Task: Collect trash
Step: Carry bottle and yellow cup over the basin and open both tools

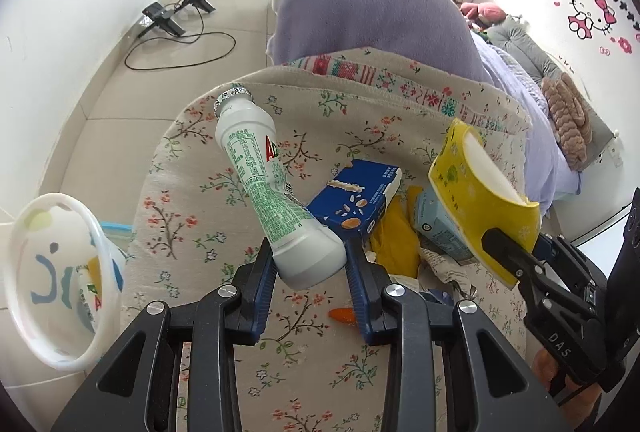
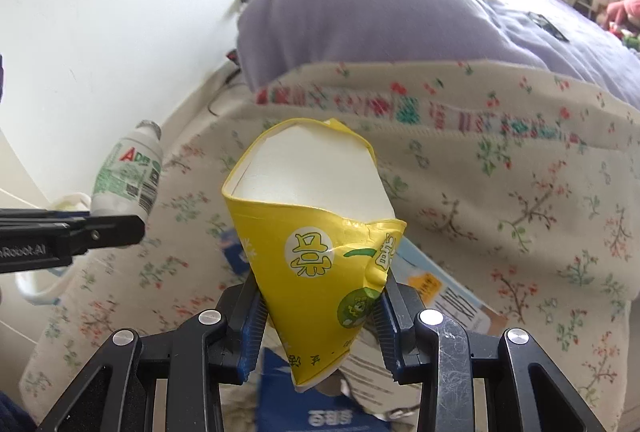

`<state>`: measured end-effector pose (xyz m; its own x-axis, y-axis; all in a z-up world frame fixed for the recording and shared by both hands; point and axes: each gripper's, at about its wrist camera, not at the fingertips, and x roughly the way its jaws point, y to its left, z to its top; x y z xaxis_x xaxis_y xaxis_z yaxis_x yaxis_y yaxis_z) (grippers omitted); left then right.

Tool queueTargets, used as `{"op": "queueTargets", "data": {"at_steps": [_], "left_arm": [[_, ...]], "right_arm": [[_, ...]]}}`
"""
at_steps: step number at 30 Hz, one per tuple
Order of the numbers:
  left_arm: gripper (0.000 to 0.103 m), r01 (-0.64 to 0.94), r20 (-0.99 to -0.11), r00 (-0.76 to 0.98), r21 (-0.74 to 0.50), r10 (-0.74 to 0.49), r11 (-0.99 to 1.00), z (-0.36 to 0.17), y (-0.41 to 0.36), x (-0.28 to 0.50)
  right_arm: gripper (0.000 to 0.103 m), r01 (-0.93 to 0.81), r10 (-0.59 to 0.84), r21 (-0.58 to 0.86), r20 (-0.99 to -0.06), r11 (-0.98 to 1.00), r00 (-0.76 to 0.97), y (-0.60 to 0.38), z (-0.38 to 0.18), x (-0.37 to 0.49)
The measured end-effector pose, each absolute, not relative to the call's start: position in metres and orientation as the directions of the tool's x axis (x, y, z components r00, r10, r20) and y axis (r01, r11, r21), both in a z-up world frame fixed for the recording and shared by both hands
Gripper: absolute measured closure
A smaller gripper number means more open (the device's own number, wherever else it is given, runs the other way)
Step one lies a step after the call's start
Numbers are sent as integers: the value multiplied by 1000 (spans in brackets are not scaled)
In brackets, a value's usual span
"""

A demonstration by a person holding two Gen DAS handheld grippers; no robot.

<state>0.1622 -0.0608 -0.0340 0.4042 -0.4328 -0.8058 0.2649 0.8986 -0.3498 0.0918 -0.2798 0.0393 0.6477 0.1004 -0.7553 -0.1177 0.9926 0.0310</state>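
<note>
1. Trash in the tongs: a white drink bottle (image 1: 267, 187) with green print sits clenched by its base between the blue pads of the left gripper (image 1: 310, 264), its capped neck leaning up and away to the left, clear of the cloth
2. A crumpled yellow paper cup (image 2: 316, 232) is pinched near its base between the pads of the right gripper (image 2: 320, 316), white open mouth pointing up and away; the wall is dented where the right pad presses
3. From the left wrist view the same cup (image 1: 476, 187) hangs to the right of the bottle, with the right gripper's black finger over its lower edge
4. Below both, on the floral cloth (image 1: 192, 199), lie more scraps: one blue carton (image 1: 354, 197), one pale blue-green packet (image 1: 438, 228), one yellow wrapper (image 1: 394, 244) and a small orange piece (image 1: 343, 315) just beside the left gripper's right pad
5. One white bin (image 1: 60, 284) with blue and green blotches stands on the floor left of the cloth; a second bottle of the same kind shows inside it
6. Count: two bottles, one cup, one carton
7. Beyond the cloth lies a purple blanket (image 1: 360, 11)
</note>
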Motion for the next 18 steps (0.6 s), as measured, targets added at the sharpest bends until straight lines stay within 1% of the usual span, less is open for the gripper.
{"op": "queueTargets", "data": {"at_steps": [2,7,9,11,14,18], "left_arm": [[67,261,-801,408,-357,-438,897,-32,-55,161],[67,254,-788,423,-371,-448,893,-26,-40,157],[67,247,-783,430,-378,-451,892,-24,-33,156],[67,237,-779,438,-382,-449,893,-22,-25,155],[67,233,-777,451,-372,-439,899,-19,-15,153],[67,228,-779,481,-332,-402,915,-14,-2,146]], "right_arm": [[61,-123,127,61,-742,990,659,-281,43,92],[61,-137,231,188,-715,973,660,-287,49,94],[61,-148,301,272,-701,951,647,-290,48,96],[61,-149,343,327,-684,933,644,-291,49,97],[61,-160,335,311,-666,937,667,-282,53,93],[61,-221,370,304,-636,927,677,-262,59,91]]}}
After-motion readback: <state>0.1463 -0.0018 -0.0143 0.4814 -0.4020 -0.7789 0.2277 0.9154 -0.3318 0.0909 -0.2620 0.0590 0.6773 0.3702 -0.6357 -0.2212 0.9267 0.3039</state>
